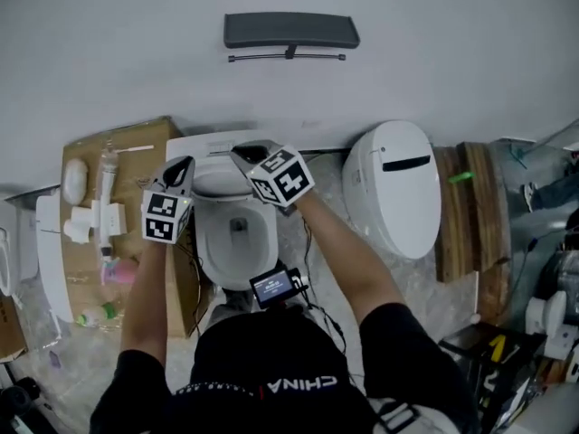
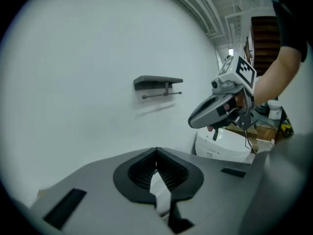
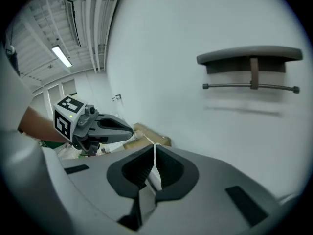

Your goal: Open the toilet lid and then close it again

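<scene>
Flanking the toilet [image 1: 210,242] are a cardboard box [image 1: 136,152] strewn with white fittings on the left and a second toilet [image 1: 395,188], closed, on the right. Wooden boards [image 1: 470,211] lie farther right, and a dark shelf [image 1: 291,30] hangs on the far wall. The toilet lid [image 1: 220,181] looks raised at the bowl's far end, leaning toward the wall. The bowl's long axis runs near to far. The left gripper [image 1: 185,164] and the right gripper [image 1: 242,150] hover near the lid's top edge, each with its jaws pressed together on nothing.
</scene>
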`<state>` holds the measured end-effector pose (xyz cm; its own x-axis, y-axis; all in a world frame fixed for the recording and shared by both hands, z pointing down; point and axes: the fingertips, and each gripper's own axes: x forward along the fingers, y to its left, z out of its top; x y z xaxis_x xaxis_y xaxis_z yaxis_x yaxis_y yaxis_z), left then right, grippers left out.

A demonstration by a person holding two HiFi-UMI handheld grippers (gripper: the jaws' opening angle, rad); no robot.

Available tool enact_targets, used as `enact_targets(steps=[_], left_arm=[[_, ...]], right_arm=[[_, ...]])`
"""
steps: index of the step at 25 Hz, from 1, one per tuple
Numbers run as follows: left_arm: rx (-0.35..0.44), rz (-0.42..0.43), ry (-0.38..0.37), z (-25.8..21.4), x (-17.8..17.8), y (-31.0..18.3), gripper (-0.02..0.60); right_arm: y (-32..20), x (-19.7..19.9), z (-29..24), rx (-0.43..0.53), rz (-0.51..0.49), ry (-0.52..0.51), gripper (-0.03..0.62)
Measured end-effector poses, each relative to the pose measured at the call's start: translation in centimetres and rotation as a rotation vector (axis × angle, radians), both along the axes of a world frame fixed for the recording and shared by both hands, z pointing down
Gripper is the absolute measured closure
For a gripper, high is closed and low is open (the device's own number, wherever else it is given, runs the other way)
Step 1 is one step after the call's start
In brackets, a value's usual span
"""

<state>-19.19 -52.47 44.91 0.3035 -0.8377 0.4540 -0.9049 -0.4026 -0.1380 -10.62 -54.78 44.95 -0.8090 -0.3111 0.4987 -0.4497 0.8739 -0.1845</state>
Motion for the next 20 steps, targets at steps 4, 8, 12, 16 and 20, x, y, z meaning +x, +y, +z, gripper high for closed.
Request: enact_targets(steps=[4, 8, 12, 16, 20], left_arm=[[0.025, -0.042, 0.066, -0.9, -0.1, 3.7, 0.572], [0.006, -0.064, 0.096, -0.5, 0.3, 6.3, 0.572], [0.010, -0.063, 0.102, -1.3, 1.2, 6.9, 0.572], [0.025, -0.080, 0.123, -2.6, 2.2, 8.1, 0.572], [0.036, -0.101, 0.197, -4.2, 3.4, 10.3, 0.572]], right_arm=[[3.1, 3.0, -0.9, 0.054, 0.070, -0.009, 0.579], [4.8, 5.0, 0.2, 0.051, 0.111, 0.010, 0.580], [4.7, 6.1, -0.6, 0.027, 0.143, -0.037, 0.580], [5.7, 6.8, -0.3, 0.025, 0.100, -0.024, 0.580], [6.3, 7.4, 0.1, 0.006, 0.064, -0.041, 0.580]])
